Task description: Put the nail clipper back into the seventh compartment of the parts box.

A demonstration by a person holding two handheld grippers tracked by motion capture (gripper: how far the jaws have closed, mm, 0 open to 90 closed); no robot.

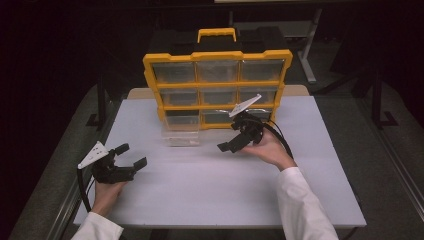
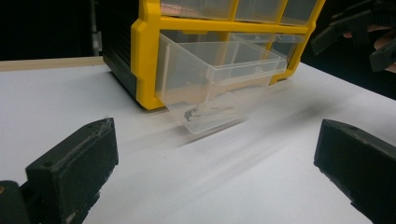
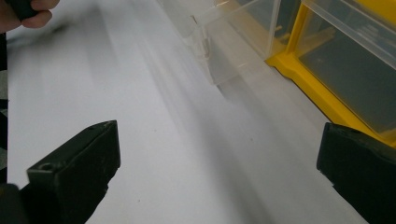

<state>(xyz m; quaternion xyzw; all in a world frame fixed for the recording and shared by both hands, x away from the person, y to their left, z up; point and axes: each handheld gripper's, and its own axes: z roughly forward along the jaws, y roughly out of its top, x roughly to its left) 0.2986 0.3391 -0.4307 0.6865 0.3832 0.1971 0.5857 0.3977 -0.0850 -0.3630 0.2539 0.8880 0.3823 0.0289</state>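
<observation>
The clear plastic drawer (image 1: 181, 131) sits at the centre of the high view, pulled out of the bottom-left slot of the yellow-framed organiser cabinet with a yellow handle (image 1: 217, 56); its long axis runs from the cabinet toward the bottom of the frame, its open front end pointing at the person, and its front tilts down to the bench; in the left gripper view small dark parts lie in the drawer's bottom. The right claw (image 1: 239, 139), right of centre, hangs just beside the drawer with its jaws wide apart, holding nothing; the left claw (image 1: 131, 156), at lower left, rests well apart from the drawer, jaws likewise spread and empty. The white flat bench (image 1: 210, 185) carries the cabinet at its far edge; the room around is dark, with a grey floor (image 1: 380, 145) at both sides.
</observation>
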